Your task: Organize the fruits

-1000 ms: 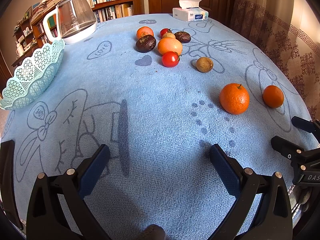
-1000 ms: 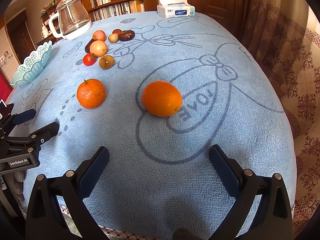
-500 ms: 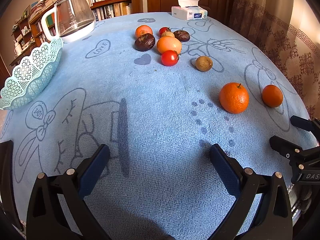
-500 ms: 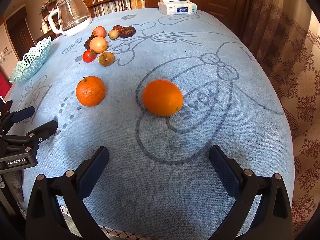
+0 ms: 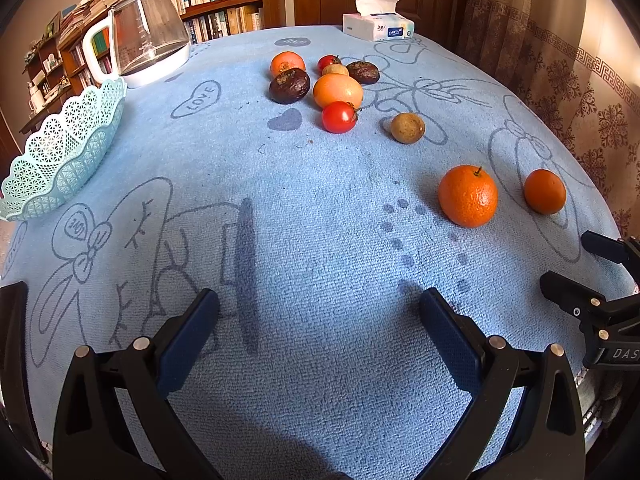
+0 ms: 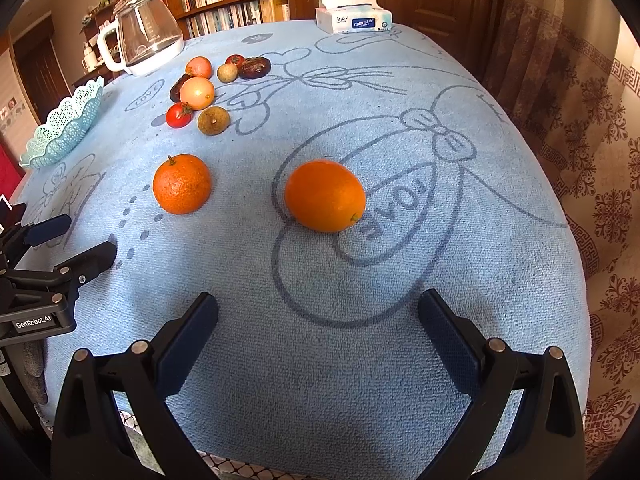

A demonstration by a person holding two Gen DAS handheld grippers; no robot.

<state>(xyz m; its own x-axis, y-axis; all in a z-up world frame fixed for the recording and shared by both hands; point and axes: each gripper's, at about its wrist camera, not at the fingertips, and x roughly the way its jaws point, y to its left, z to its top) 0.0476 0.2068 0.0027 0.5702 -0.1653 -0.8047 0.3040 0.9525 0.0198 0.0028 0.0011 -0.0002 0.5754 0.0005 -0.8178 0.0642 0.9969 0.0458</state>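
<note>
Right wrist view: orange half hides a dark fruit.

A small shift toward 6 o'clock is seen in the left view: the basket and fruit cluster sit lower. The smooth orange appears slightly nearer.

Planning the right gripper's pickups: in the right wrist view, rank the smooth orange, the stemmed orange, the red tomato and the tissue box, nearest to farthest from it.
1. Smooth orange, straight ahead of the right gripper.
2. Stemmed orange, ahead-left.
3. Red tomato, farther left.
4. Tissue box, far table edge.
</note>
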